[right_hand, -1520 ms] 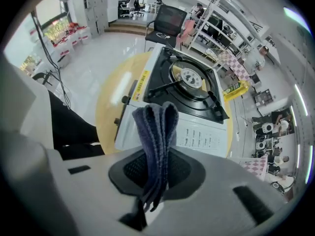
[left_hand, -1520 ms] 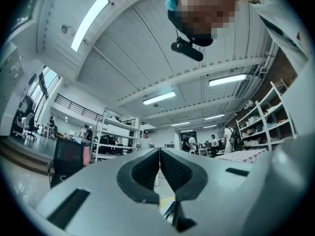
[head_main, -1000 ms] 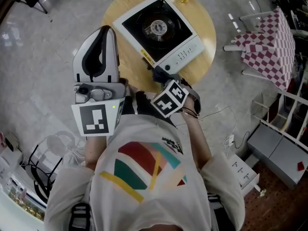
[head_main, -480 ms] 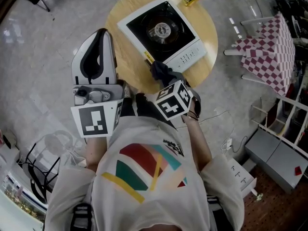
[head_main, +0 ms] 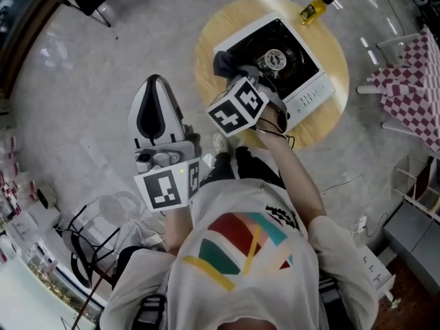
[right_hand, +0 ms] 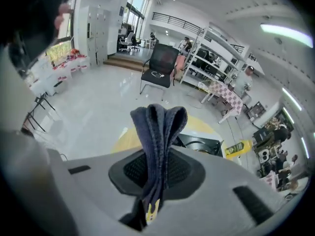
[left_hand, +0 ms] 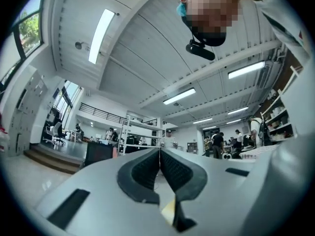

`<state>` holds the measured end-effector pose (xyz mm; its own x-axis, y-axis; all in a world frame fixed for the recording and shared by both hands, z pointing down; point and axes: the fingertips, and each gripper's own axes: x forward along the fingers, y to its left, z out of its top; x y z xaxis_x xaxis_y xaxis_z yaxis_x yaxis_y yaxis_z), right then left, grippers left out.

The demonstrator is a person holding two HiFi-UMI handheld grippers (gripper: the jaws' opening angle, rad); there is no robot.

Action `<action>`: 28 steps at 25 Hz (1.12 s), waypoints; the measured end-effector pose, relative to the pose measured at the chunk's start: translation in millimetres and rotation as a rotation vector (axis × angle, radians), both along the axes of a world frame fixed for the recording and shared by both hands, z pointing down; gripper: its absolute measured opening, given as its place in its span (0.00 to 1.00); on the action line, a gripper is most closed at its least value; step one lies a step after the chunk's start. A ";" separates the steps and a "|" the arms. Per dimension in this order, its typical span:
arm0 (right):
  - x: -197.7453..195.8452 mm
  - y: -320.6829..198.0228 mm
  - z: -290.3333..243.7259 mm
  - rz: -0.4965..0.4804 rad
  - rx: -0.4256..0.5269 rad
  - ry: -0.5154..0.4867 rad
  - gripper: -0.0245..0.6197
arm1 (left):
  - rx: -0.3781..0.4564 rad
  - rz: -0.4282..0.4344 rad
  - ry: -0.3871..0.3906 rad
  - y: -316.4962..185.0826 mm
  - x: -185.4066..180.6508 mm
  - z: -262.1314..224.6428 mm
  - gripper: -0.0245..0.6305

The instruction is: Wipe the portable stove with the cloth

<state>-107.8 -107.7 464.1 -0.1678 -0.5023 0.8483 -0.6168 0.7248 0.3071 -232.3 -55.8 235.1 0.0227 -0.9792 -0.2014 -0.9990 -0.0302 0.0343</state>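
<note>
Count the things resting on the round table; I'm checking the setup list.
2: the portable stove across the middle of the round table, and a yellow bottle at its far edge. The right tool, holding the cloth, may hide more.

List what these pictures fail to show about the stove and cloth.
- Head view: the right gripper covers where the cloth meets the portable stove; contact unclear.
- Right gripper view: the cloth and the gripper hide most of the stove.
- Head view: the label of the yellow bottle is too small to read.
</note>
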 end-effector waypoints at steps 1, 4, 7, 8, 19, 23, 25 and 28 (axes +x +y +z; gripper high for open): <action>-7.9 -8.4 7.5 -0.003 0.001 0.022 0.09 | -0.004 -0.026 -0.009 1.5 -12.3 2.3 0.05; -26.1 -27.4 29.0 0.005 -0.030 0.080 0.09 | -0.021 -0.108 -0.027 8.5 -48.7 7.3 0.05; -32.4 -43.6 46.8 0.010 -0.052 0.187 0.09 | -0.039 -0.162 -0.037 13.3 -71.3 11.1 0.05; -34.5 -48.6 51.4 0.007 -0.052 0.224 0.09 | -0.044 -0.172 -0.047 13.3 -75.6 12.1 0.05; -49.1 -67.2 64.4 0.011 -0.017 0.317 0.09 | -0.051 -0.132 -0.052 8.4 -68.0 14.9 0.05; -45.9 -60.7 64.4 0.012 -0.018 0.318 0.09 | -0.045 -0.107 -0.049 8.6 -61.3 13.6 0.05; -40.5 -55.1 64.3 0.020 -0.024 0.315 0.09 | -0.043 -0.100 -0.048 8.8 -59.4 13.4 0.05; -28.0 -42.3 64.7 0.045 -0.039 0.308 0.09 | -0.045 -0.086 -0.043 7.5 -58.7 15.0 0.05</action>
